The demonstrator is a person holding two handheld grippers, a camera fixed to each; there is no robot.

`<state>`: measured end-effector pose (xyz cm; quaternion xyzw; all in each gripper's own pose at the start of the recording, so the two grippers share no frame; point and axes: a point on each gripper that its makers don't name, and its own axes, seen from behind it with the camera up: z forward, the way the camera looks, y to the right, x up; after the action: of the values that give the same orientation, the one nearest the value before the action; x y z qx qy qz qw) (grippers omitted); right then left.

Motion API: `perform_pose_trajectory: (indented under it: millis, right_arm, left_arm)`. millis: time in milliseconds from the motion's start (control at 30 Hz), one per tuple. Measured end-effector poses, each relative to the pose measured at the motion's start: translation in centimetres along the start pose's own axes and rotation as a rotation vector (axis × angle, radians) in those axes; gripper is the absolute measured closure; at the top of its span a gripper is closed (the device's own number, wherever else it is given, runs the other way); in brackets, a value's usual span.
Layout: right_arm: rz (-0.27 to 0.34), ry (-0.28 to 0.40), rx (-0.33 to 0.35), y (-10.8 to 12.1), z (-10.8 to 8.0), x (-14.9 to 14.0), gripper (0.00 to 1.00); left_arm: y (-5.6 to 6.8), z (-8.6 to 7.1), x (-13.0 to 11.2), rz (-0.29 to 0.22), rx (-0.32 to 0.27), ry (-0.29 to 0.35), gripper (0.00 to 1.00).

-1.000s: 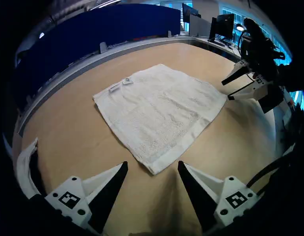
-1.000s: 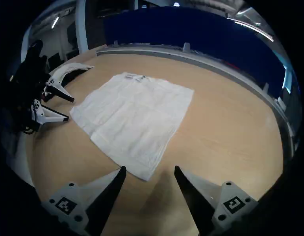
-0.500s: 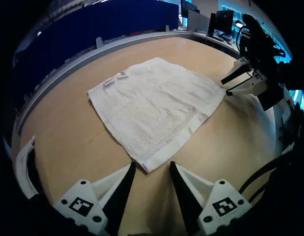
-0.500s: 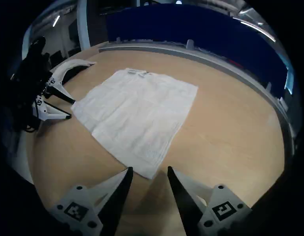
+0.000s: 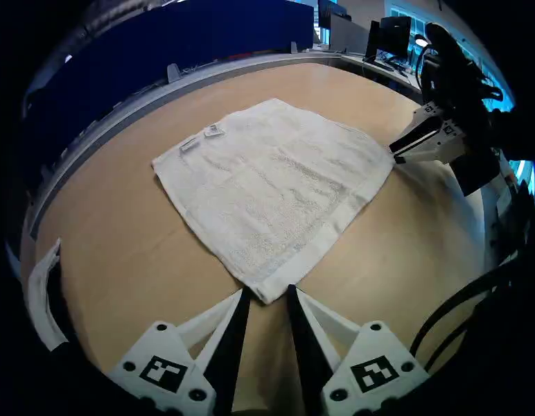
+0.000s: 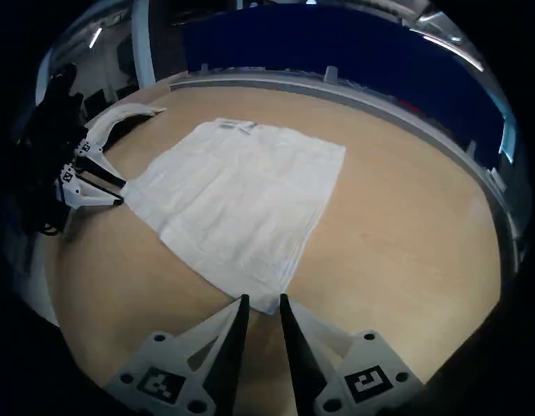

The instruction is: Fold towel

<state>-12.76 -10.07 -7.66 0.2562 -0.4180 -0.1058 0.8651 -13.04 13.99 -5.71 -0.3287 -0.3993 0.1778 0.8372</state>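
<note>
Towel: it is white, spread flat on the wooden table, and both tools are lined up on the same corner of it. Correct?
Not the same corner. The left gripper view shows the left tool at the near corner of the white towel and the right tool at a different corner, farther off. The towel does lie spread flat on the wooden table.

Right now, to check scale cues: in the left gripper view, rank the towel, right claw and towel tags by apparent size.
1. towel
2. right claw, at the towel's far corner
3. tags
The claw is far from the camera, so it looks smaller than it really is.
</note>
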Motion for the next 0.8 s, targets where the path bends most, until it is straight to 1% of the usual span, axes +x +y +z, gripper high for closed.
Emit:
perform_pose_trajectory:
  millis: [300, 400, 533, 667, 800]
  right_arm:
    - [0.023, -0.011, 0.005, -0.05, 0.25, -0.5, 0.66]
    - [0.022, -0.015, 0.004, -0.02, 0.12, -0.55, 0.72]
    - [0.013, -0.016, -0.005, 0.29, -0.04, -0.62, 0.82]
    - [0.009, -0.014, -0.011, 0.43, -0.07, -0.65, 0.86]
    - [0.004, -0.013, -0.013, 0.4, -0.05, -0.63, 0.87]
  left_arm:
    - [-0.06, -0.03, 0.02, 0.0, -0.008, 0.001, 0.62]
    - [-0.06, 0.0, 0.01, 0.004, -0.01, 0.001, 0.62]
    - [0.06, 0.04, 0.03, 0.011, -0.016, 0.0, 0.65]
    - [0.08, 0.05, 0.02, 0.013, -0.016, -0.002, 0.75]
    - [-0.13, 0.09, 0.06, 0.004, -0.01, -0.008, 0.8]
